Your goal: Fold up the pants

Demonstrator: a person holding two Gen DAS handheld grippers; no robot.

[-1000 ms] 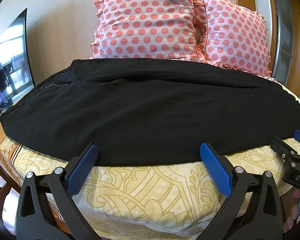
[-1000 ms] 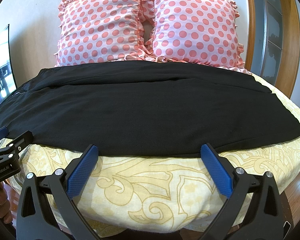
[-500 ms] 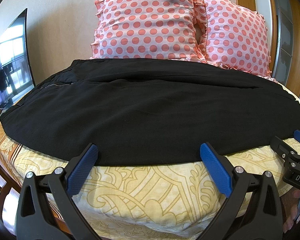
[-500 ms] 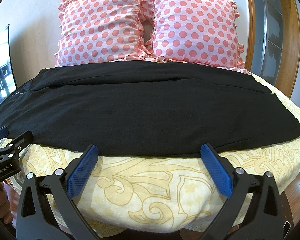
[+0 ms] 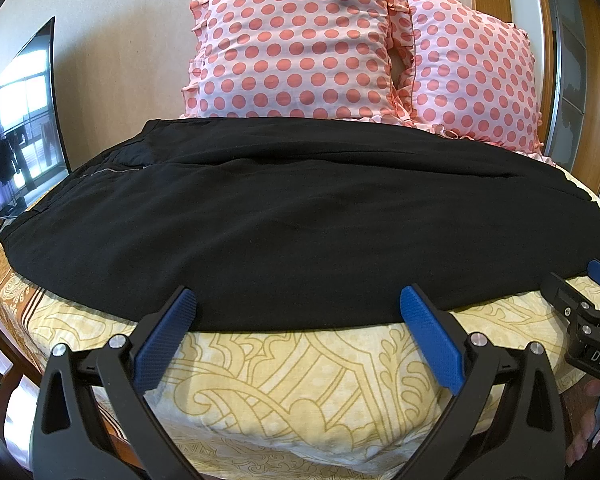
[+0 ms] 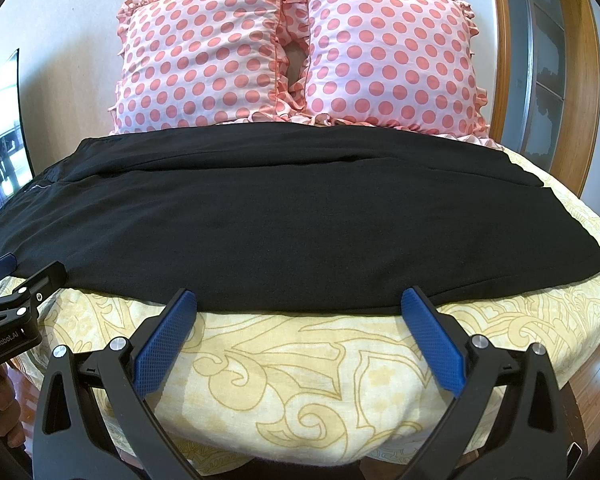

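One bed [image 5: 300, 392], covered in a yellow patterned spread, fills both wrist views; on it lies one pair of black pants [image 5: 300, 232], spread flat and running crosswise ahead of both grippers, with the waistband and zip toward the left end. Two pink polka-dot pillows [image 6: 204, 56] stand side by side, touching, against the wall beyond the far edge of the pants. One dark screen [image 5: 20, 120] stands to the left of the bed. Two grippers are in play. The left gripper [image 5: 298, 320] has its jaws spread wide and holds nothing; the near hem of the pants lies just ahead of the two blue tips, which sit at that edge, though contact cannot be told. The right gripper [image 6: 299, 322] is likewise wide apart and empty, its tips at the same near hem further toward the leg end. Each gripper shows at the edge of the other's view, just beside the hem, with part of a hand [image 6: 4, 412] below the left one. Compared with the frames half a second and one second earlier, nothing has shifted: pants, pillows and both grippers sit exactly as they did
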